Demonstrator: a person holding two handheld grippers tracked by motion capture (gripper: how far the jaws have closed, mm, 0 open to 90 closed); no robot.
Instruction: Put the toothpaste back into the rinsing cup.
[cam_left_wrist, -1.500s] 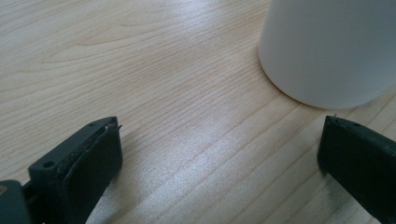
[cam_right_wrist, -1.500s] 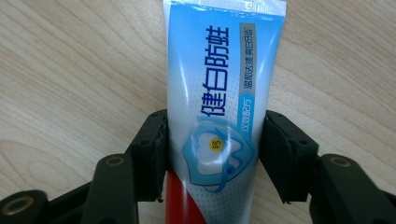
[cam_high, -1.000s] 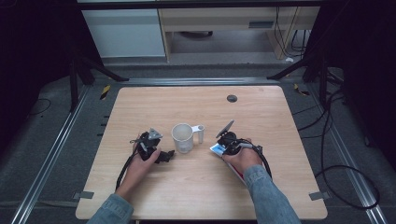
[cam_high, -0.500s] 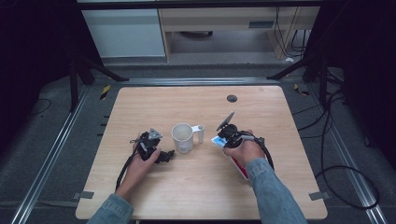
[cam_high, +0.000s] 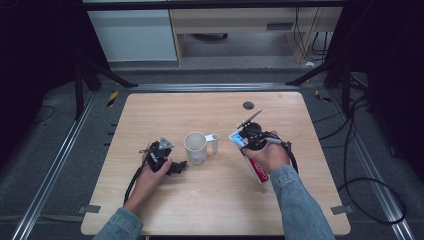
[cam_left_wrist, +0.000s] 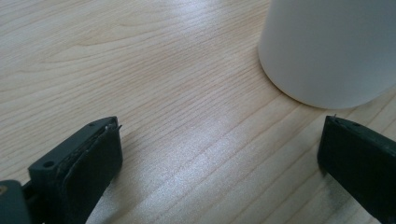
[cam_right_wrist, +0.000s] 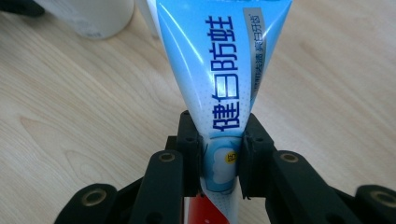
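The right tool (cam_right_wrist: 219, 158) is clamped on a blue and white toothpaste tube (cam_right_wrist: 212, 70), its jaws pinching the tube low down where the blue print gives way to red, so most of the tube sticks out past the grip toward the white cup (cam_high: 195, 147). From the high view the tube (cam_high: 256, 167) runs under the right hand, at the right of the tabletop (cam_high: 210, 210), its far end just right of the cup and of the small white piece (cam_high: 214, 142) standing against it. My worry is the soft body: squeezed this narrowly, it could buckle or slide through the jaws, and the long free end could sag or swing. If it heads for the cup, that end could catch the rim and tip the cup over, since nothing holds it. The left tool (cam_left_wrist: 219, 154) rests low on the tabletop, jaws spread wide and gripping nothing, with the cup's wall (cam_left_wrist: 327, 46) just beyond its tips; a nudge from that side would shove the cup too.
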